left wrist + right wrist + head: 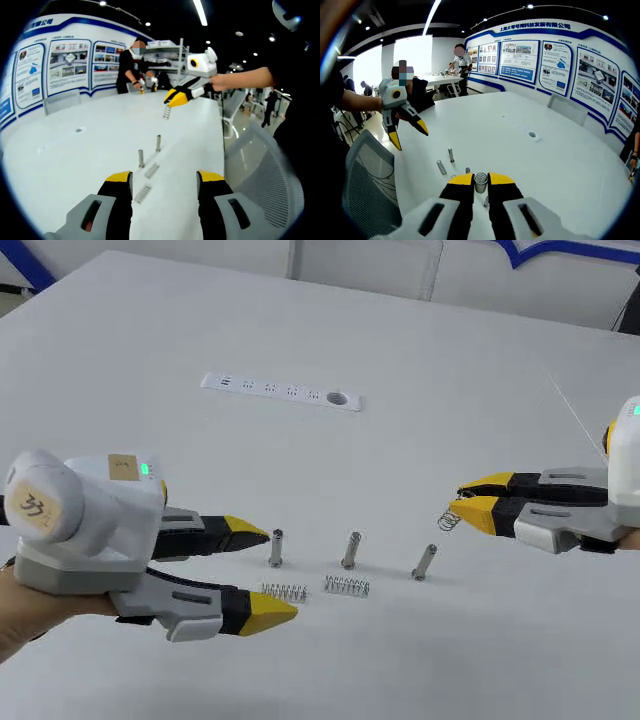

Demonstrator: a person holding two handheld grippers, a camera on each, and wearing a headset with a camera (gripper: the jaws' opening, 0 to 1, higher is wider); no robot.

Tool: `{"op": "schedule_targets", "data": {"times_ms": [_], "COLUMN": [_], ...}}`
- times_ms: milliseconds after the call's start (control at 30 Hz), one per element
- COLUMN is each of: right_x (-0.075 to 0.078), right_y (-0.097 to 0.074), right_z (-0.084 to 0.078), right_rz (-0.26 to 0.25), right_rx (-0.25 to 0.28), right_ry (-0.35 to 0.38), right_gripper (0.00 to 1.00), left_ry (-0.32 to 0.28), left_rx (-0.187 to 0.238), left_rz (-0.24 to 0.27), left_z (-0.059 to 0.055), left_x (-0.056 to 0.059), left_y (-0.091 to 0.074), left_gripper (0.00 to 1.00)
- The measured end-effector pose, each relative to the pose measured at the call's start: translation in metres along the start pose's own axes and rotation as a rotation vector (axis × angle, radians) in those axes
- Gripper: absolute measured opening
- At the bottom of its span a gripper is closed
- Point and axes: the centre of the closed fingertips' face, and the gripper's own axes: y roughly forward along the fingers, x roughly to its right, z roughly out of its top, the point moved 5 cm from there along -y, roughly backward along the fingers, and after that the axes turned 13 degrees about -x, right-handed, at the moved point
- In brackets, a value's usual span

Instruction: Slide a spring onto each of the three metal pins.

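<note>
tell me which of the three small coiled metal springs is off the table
The small coiled spring in the right gripper, held above the white table; the other two springs lie flat on it.

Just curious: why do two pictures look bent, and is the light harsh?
Both gripper views are fisheye, bending the white table; the head view is straight, evenly lit, with faint shadows by the metal pins; a ceiling strip light glares in the left gripper view.

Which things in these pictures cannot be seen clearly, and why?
- Right gripper view: nearest pin, mostly hidden behind the right gripper and its spring.
- Head view: power strip, sockets too small to count.
- Left gripper view: wall posters, text too small.
</note>
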Motion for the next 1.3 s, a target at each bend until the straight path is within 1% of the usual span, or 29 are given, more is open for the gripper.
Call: {"op": "schedule_targets", "data": {"times_ms": [67, 200, 300, 367, 467, 533, 667, 733, 767, 833, 1033, 1300], "right_x": [0.004, 0.008, 0.009, 0.009, 0.012, 0.014, 0.016, 0.018, 0.017, 0.017, 0.016, 0.016], "right_y": [0.003, 0.013, 0.019, 0.023, 0.027, 0.031, 0.037, 0.039, 0.041, 0.043, 0.048, 0.051], "right_z": [-0.004, -0.012, -0.015, -0.016, -0.018, -0.02, -0.022, -0.025, -0.027, -0.028, -0.032, -0.035], "right_rz": [-0.008, -0.014, -0.009, -0.002, -0.013, -0.015, -0.014, -0.024, -0.028, -0.029, -0.033, -0.031], "right_rx": [-0.013, -0.029, -0.033, -0.036, -0.051, -0.059, -0.065, -0.084, -0.102, -0.105, -0.123, -0.138], "right_ry": [0.021, 0.052, 0.091, 0.098, 0.111, 0.118, 0.143, 0.149, 0.151, 0.155, 0.161, 0.156], "right_gripper": [0.11, 0.11, 0.11, 0.11, 0.11, 0.11, 0.11, 0.11, 0.11, 0.11, 0.11, 0.11], "left_ry": [-0.014, -0.044, -0.054, -0.056, -0.051, -0.056, -0.079, -0.085, -0.092, -0.109, -0.13, -0.154], "left_rx": [0.004, -0.005, -0.003, -0.002, -0.011, -0.015, -0.009, -0.01, -0.014, -0.019, -0.033, -0.046], "left_rz": [0.012, 0.031, 0.033, 0.024, 0.02, 0.027, 0.039, 0.045, 0.05, 0.059, 0.074, 0.087], "left_z": [-0.002, -0.007, -0.007, -0.007, -0.008, -0.01, -0.012, -0.013, -0.014, -0.016, -0.022, -0.031], "left_x": [-0.004, -0.01, -0.011, -0.011, -0.011, -0.013, -0.018, -0.019, -0.021, -0.023, -0.025, -0.025], "left_y": [-0.003, -0.005, -0.006, -0.006, -0.006, -0.006, -0.007, -0.007, -0.008, -0.008, -0.009, -0.014], "left_gripper": [0.55, 0.59, 0.62, 0.63, 0.65, 0.67, 0.7, 0.73, 0.74, 0.77, 0.84, 0.84]}}
